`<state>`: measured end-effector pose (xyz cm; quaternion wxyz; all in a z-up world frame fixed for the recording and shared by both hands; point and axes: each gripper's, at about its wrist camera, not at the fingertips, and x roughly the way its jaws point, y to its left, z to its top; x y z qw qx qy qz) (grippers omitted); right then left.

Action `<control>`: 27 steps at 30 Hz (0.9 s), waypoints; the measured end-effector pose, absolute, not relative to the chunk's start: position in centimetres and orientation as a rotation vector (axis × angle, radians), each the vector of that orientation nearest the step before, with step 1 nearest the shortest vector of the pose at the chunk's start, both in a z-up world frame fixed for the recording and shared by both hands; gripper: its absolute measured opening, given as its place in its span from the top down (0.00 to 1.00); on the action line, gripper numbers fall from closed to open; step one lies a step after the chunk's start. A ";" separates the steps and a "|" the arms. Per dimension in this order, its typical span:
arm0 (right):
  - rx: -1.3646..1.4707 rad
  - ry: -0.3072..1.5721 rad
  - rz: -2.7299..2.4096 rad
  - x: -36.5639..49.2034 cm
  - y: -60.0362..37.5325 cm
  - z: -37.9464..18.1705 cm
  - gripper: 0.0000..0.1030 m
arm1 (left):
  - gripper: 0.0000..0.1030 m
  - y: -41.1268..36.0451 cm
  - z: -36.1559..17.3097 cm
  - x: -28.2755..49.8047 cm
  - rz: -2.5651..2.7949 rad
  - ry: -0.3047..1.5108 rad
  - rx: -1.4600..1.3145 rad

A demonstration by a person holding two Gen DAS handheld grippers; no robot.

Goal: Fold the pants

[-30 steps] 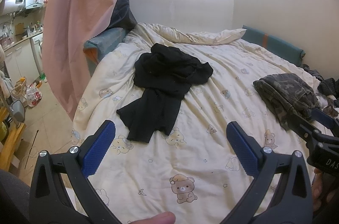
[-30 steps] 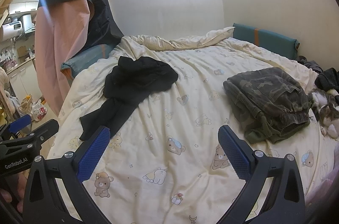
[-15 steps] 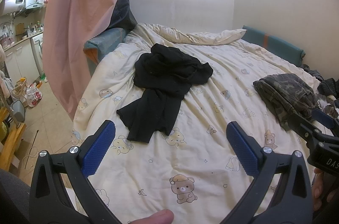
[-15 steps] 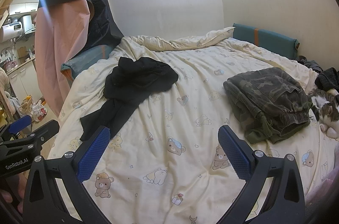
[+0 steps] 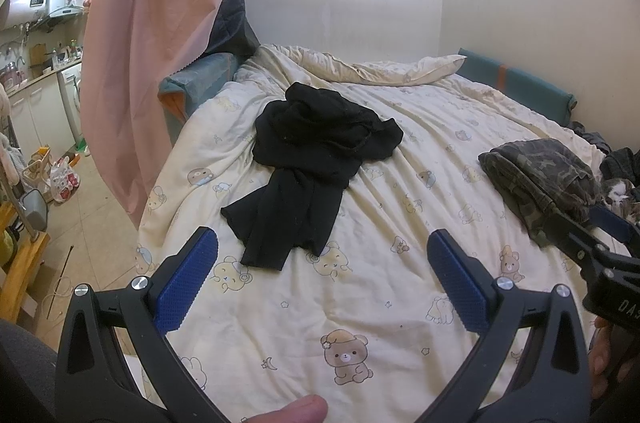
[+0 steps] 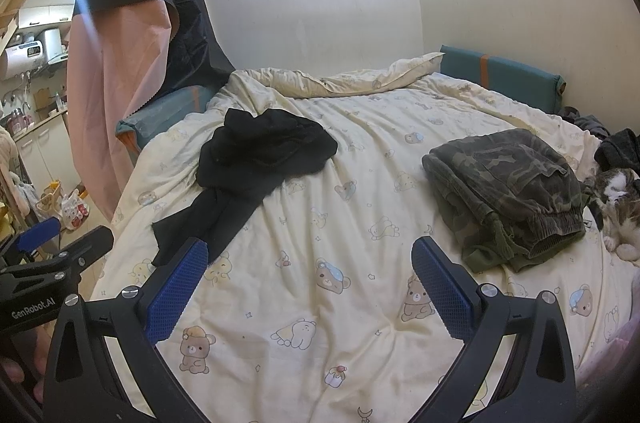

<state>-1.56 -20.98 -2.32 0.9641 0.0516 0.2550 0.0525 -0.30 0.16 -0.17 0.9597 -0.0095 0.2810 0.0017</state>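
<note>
Black pants (image 5: 308,163) lie crumpled on the cream bear-print duvet (image 5: 360,283), waist bunched toward the far side and legs trailing toward me; in the right wrist view the black pants (image 6: 248,175) sit left of centre. My left gripper (image 5: 322,263) is open above the near part of the bed, short of the leg ends, holding nothing. My right gripper (image 6: 310,269) is open too, over bare duvet (image 6: 320,303) between the two garments. Camouflage pants (image 6: 508,191) lie folded on the right.
A cat (image 6: 620,207) lies at the bed's right edge beside dark clothes (image 6: 616,147). A pink and black curtain (image 5: 160,43) hangs at the left. The bed's left edge drops to a tiled floor (image 5: 80,203) with bags and kitchen units. Teal cushions (image 6: 500,75) line the far wall.
Both grippers have drifted very slightly; the pants and the rest of the bed look unchanged.
</note>
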 end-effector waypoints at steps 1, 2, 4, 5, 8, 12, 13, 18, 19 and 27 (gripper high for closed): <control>0.101 0.518 0.106 -1.6 -20.9 -2.4 0.00 | 0.00 0.2 -0.2 -0.3 0.003 0.570 -0.021; 0.097 0.519 0.105 -1.6 -20.9 -2.4 0.00 | 0.00 0.2 -0.1 -0.3 0.004 0.568 -0.020; 0.097 0.520 0.107 -1.6 -20.9 -2.4 0.00 | 0.00 0.3 -0.1 -0.3 0.006 0.566 -0.019; 0.098 0.521 0.107 -1.6 -20.9 -2.3 0.00 | 0.00 0.5 -0.1 -0.3 0.006 0.566 -0.022; 0.096 0.520 0.106 -1.6 -20.9 -2.2 0.00 | 0.00 0.8 -0.1 -0.2 0.006 0.568 -0.027; 0.099 0.522 0.107 -1.6 -20.9 -2.1 0.00 | 0.00 0.9 0.2 -0.2 0.005 0.570 -0.026; 0.098 0.521 0.106 -1.6 -20.9 -2.2 0.00 | 0.00 0.8 0.2 -0.2 0.006 0.572 -0.026; 0.116 0.541 0.101 -1.0 -21.0 -2.0 0.00 | 0.00 0.9 0.4 0.6 0.003 0.605 -0.034; 0.126 0.549 0.108 -0.7 -21.2 -1.8 0.00 | 0.00 1.1 0.5 1.3 0.000 0.627 -0.041; 0.130 0.548 0.121 3.5 -22.2 -0.7 0.00 | 0.00 1.9 -0.5 9.0 0.092 0.748 0.048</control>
